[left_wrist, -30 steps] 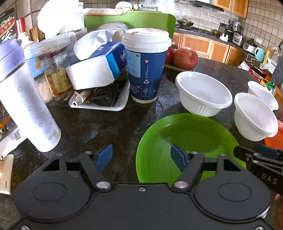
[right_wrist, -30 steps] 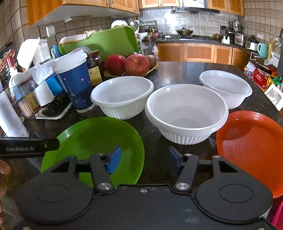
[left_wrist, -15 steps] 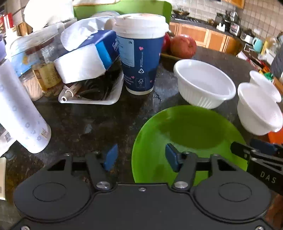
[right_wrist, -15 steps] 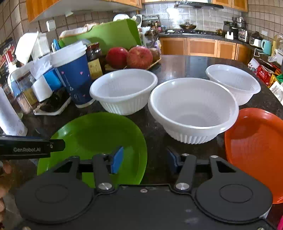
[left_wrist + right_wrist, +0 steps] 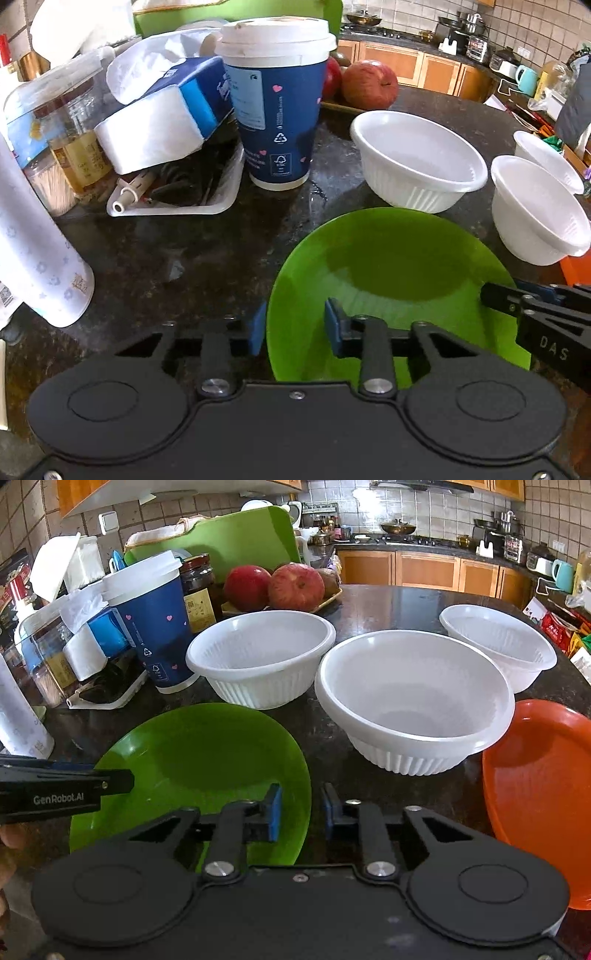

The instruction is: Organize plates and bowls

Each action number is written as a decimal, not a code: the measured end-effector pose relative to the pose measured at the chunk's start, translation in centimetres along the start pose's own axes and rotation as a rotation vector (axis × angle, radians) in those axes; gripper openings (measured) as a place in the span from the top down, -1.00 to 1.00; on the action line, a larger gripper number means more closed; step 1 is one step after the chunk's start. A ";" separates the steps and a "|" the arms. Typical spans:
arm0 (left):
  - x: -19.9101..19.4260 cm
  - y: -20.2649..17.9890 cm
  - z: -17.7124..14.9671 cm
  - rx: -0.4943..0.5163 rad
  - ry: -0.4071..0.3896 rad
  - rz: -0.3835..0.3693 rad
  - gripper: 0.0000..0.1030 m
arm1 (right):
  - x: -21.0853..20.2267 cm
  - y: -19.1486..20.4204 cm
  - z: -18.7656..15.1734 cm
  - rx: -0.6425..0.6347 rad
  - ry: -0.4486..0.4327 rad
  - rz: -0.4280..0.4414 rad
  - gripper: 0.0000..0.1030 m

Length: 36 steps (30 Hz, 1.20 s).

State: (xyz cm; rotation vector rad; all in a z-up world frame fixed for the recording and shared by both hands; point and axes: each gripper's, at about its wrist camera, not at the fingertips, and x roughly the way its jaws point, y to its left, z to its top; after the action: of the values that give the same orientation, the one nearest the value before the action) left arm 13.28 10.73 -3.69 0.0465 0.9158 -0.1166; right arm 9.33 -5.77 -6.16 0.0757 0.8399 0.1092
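Note:
A green plate (image 5: 388,266) (image 5: 192,753) lies on the dark stone counter (image 5: 177,258). My left gripper (image 5: 293,328) straddles its left rim and its jaws are closing; the inner pad still stands off the rim. My right gripper (image 5: 301,808) is at the plate's right rim, jaws closing tight, pads pinching the edge. Each gripper shows in the other's view, the right gripper (image 5: 495,295) and the left gripper (image 5: 122,779). Beyond the plate stand three white ribbed bowls (image 5: 258,653) (image 5: 413,701) (image 5: 495,638). An orange plate (image 5: 543,794) lies at the right.
A blue paper cup (image 5: 273,110), a tissue pack (image 5: 155,129), a cluttered white tray (image 5: 177,208) and a white bottle (image 5: 33,240) crowd the left. Apples (image 5: 295,587) sit on a tray behind the bowls. A person's fingers (image 5: 9,842) show at the far left.
Both grippers' jaws have narrowed around the green plate's opposite rims, the right one more. Neither hand has shifted much, and the plate and bowls stay in place.

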 end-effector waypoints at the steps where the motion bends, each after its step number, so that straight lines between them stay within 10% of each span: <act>1: 0.1 -0.1 0.0 0.003 -0.003 0.003 0.21 | 0.0 0.1 0.0 -0.003 -0.002 -0.001 0.62; 36: -6.6 0.1 -5.3 0.096 -0.042 -0.105 0.32 | -7.6 3.6 -5.3 0.056 -0.094 -0.136 0.63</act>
State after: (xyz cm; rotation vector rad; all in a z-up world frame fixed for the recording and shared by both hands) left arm 5.15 11.84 -1.65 0.0845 0.8708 -0.2581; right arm 0.06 -3.08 -3.66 0.0757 0.7518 -0.0457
